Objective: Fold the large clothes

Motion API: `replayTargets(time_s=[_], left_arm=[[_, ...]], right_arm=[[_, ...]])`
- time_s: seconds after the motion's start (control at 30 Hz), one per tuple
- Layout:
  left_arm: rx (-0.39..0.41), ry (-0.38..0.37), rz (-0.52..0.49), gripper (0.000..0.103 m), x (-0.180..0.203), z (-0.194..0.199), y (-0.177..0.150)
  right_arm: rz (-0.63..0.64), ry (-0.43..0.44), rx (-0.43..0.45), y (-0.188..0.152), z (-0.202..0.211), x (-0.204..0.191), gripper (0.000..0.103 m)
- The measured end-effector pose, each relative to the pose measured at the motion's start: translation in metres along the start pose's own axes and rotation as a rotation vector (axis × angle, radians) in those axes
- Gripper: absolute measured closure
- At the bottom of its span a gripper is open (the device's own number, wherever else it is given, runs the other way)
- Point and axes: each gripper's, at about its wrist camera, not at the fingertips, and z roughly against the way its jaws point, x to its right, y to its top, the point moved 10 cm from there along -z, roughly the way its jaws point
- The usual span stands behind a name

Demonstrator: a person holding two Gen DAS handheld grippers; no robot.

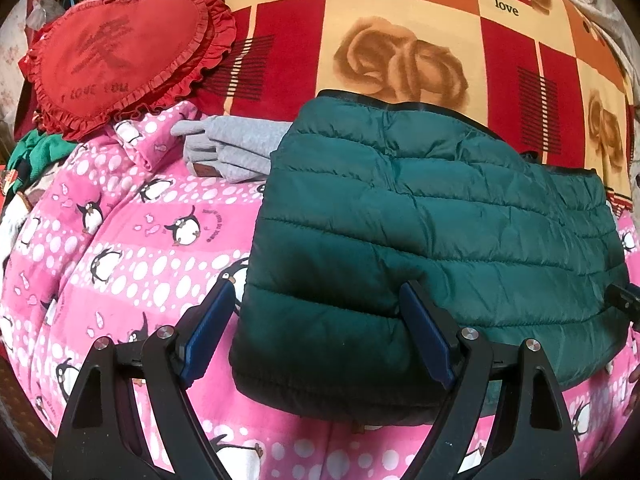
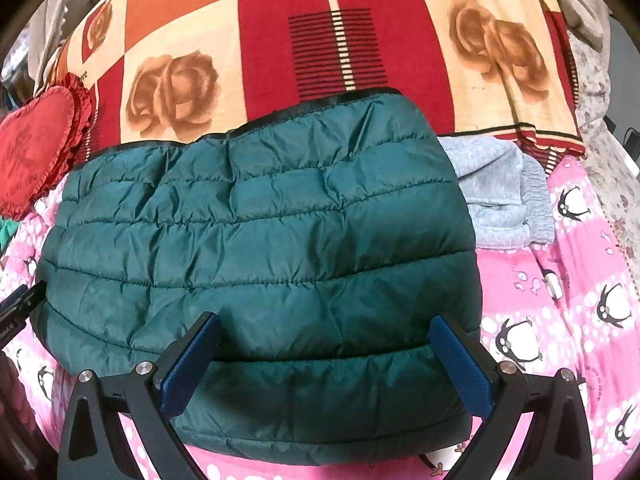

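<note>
A dark green quilted puffer jacket (image 1: 432,216) (image 2: 260,232) lies folded into a wide, flat band on a pink penguin blanket (image 1: 132,248) (image 2: 560,300). My left gripper (image 1: 316,288) is open over the jacket's near left corner, its left finger just off the jacket's edge. My right gripper (image 2: 325,320) is open over the jacket's near right part, and the fabric lies flat between its fingers without being pinched. Each gripper's tip shows at the edge of the other view: the right gripper (image 1: 624,300) and the left gripper (image 2: 16,304).
A red heart-shaped frilled pillow (image 1: 116,56) (image 2: 36,152) sits at the far left. Grey folded garments (image 1: 236,152) (image 2: 500,192) lie beside the jacket. A red, orange and cream rose-patterned blanket (image 1: 400,40) (image 2: 320,32) covers the bed behind. Green clothing (image 1: 36,152) is bunched at the left edge.
</note>
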Motion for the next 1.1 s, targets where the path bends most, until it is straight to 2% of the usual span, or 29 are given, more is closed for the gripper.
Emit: replayTargets(time_s=[0.3,0.53,0.77,1.1], left_arm=[[-0.017,-0.083,0.043,0.018,-0.002,-0.006,0.002],[-0.046,-0.147,0.091,0.018,-0.004,-0.017,0.006],[-0.078,-0.190,0.127,0.017,-0.006,-0.030,0.010],[-0.100,-0.253,0.173,0.016,-0.006,-0.041,0.013]], right_arm=[[-0.070,0.027,0.018,0.005,0.002,0.015,0.000],[-0.129,0.030,-0.004,0.006,-0.005,0.037,0.000],[-0.142,0.023,-0.046,0.007,-0.026,0.054,0.000],[-0.155,0.068,-0.027,0.018,-0.030,0.064,0.000]])
